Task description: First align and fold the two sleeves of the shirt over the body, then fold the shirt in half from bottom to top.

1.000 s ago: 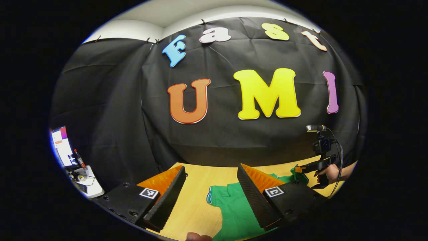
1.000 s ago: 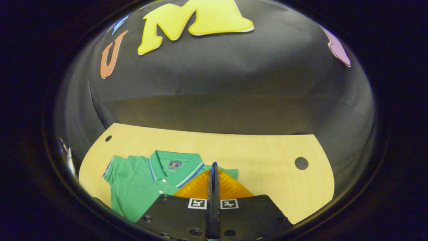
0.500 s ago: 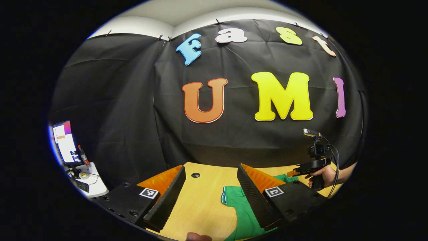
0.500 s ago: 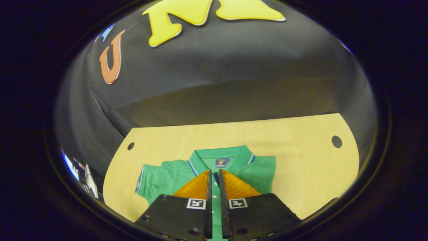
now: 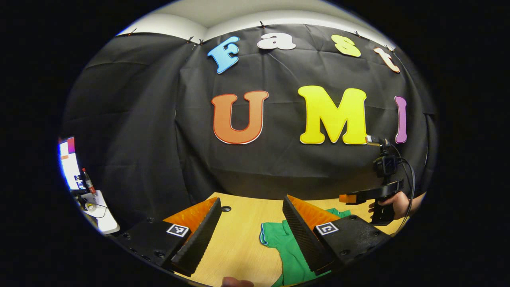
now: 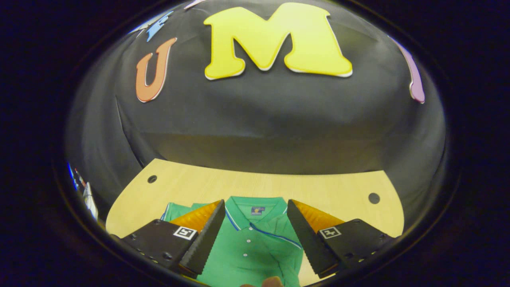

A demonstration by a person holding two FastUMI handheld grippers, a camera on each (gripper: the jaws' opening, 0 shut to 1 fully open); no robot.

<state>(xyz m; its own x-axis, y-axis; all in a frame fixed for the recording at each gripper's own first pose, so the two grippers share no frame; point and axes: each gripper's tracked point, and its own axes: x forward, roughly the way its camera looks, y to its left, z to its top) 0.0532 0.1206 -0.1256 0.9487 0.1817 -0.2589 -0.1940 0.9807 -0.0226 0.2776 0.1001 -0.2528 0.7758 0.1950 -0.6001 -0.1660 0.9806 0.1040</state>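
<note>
Pale wood table (image 6: 338, 191) carries the green shirt (image 6: 255, 247), collar toward the wall, lower part cut off. My right gripper (image 6: 255, 235) and left gripper (image 5: 251, 235) hover spread wide, holding nothing. Neck label (image 6: 257, 209) unreadable.

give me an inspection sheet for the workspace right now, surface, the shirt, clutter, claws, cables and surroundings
Surface: light wooden table with round holes near its far corners.
Job's things: green polo shirt lies flat, collar toward the wall; its right sleeve is folded over the body, its left sleeve spread out on the table.
Clutter: nothing seen on the table.
Claws: left claw open above the table beside the spread sleeve; right claw open above the shirt's chest, holding nothing.
Cables: a black cable loops from the right claw's camera mount down past the hand.
Surroundings: black cloth wall; a side desk with a monitor at far left.
</note>
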